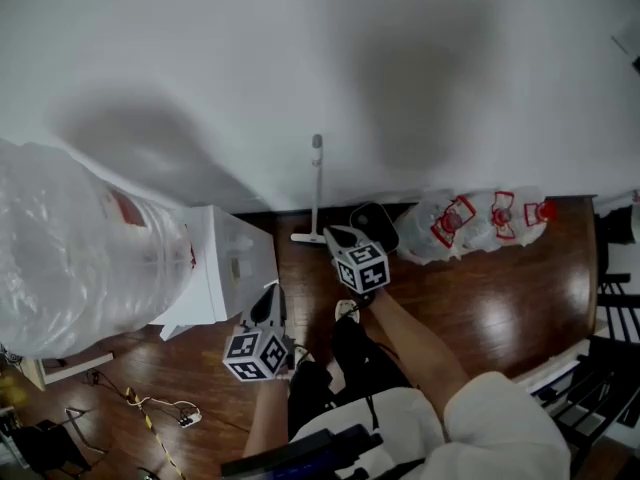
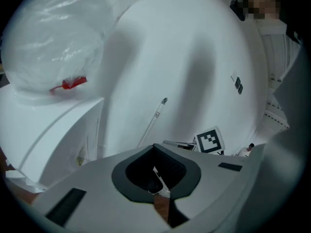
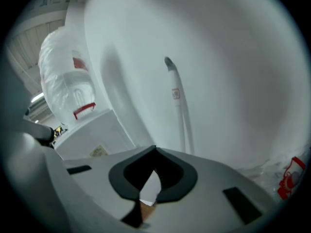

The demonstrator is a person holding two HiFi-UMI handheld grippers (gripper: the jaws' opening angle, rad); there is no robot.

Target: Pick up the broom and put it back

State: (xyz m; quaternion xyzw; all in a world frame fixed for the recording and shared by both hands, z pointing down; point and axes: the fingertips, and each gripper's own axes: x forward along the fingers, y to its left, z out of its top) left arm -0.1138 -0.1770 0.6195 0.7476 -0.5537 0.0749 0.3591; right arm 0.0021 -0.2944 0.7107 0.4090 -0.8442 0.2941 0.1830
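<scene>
Your right gripper [image 3: 155, 148] has its jaws pressed together on nothing. Your left gripper [image 2: 153, 146] is closed and empty too, near the white water dispenser [image 1: 225, 268]. The broom [image 1: 317, 183] stands upright against the wall, just right of the dispenser. A pack of water bottles [image 1: 480, 223] lies farther right.

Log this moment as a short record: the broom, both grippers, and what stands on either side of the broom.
broom: upright against the white wall, head on the wood floor, held by neither gripper
left gripper: jaws together, nothing between them
right gripper: jaws together, nothing between them
left of broom: water dispenser carrying a plastic-wrapped bottle
right of broom: pack of water bottles by the wall
</scene>
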